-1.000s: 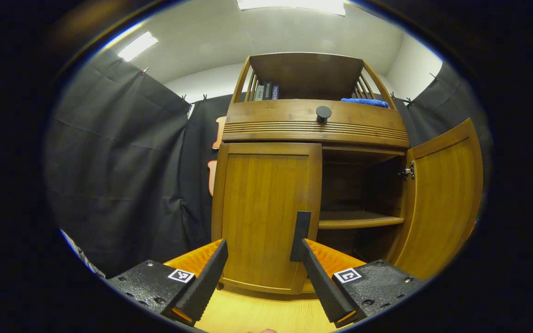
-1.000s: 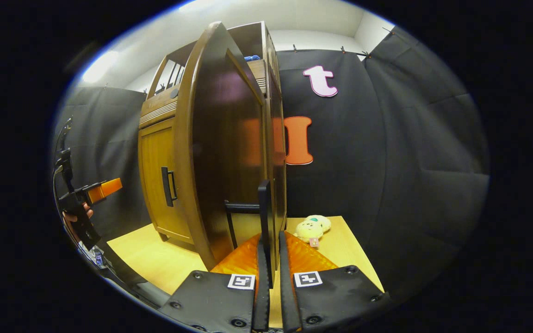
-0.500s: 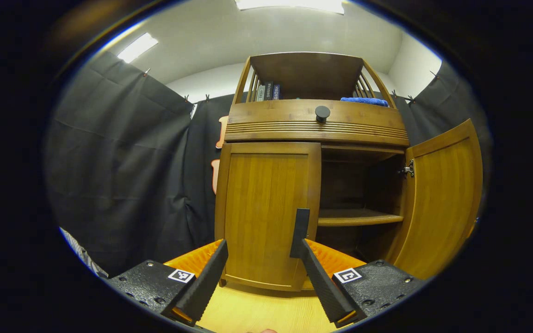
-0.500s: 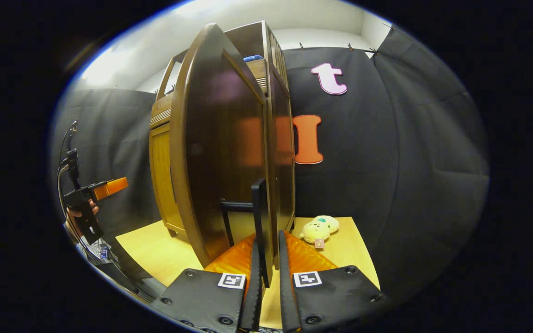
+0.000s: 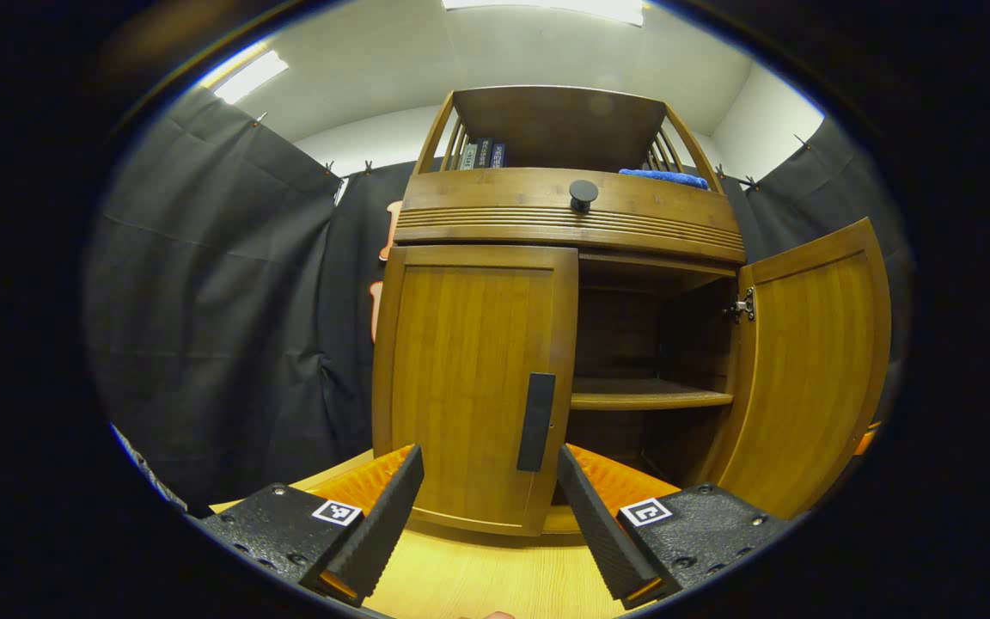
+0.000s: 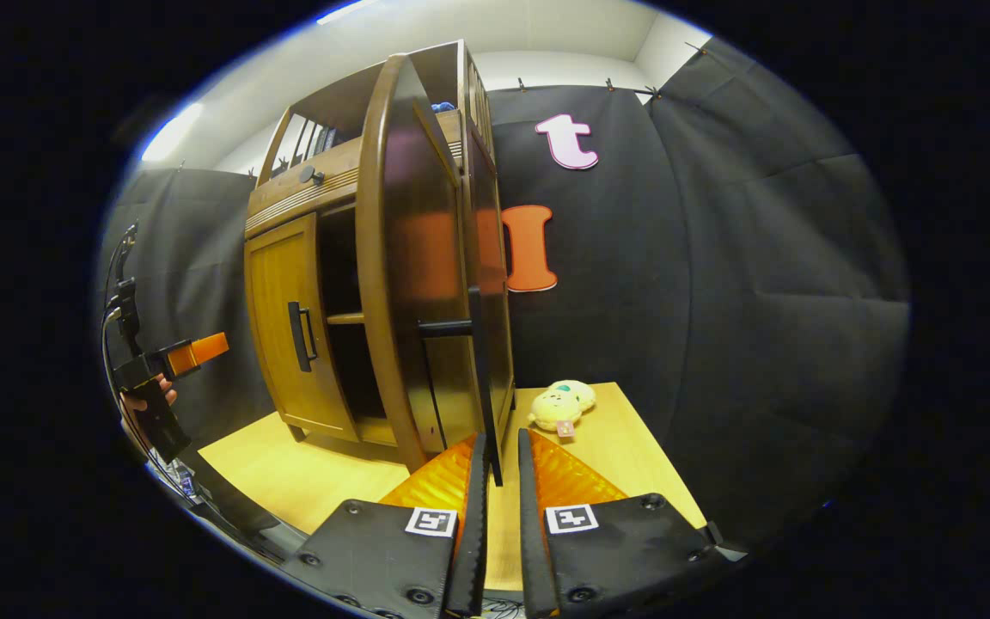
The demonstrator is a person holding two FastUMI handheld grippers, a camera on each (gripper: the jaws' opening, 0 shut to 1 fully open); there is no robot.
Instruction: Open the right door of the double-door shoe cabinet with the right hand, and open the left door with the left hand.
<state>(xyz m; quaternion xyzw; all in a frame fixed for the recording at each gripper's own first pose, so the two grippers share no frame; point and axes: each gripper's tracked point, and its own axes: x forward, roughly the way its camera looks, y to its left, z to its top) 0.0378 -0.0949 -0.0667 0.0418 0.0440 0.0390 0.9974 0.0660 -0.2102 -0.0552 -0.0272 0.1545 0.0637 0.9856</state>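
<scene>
The double-door shoe cabinet (image 5: 546,223) stands on the wooden surface (image 5: 478,576) with its right door (image 5: 804,378) swung wide, baring an inner shelf (image 5: 645,397). The left door (image 5: 469,378) remains closed. The left hand-held gripper (image 5: 482,481), fingers spread apart, has drawn back slightly since a second ago: the left door's black handle (image 5: 536,421) now sits clear between and above its fingertips. In the right gripper view, the right hand-held gripper (image 6: 495,473) has its fingers nearly together, with the right door's handle (image 6: 482,378) just beyond the tips, no longer between them. A plush toy (image 6: 559,404) lies near the surface's far edge.
</scene>
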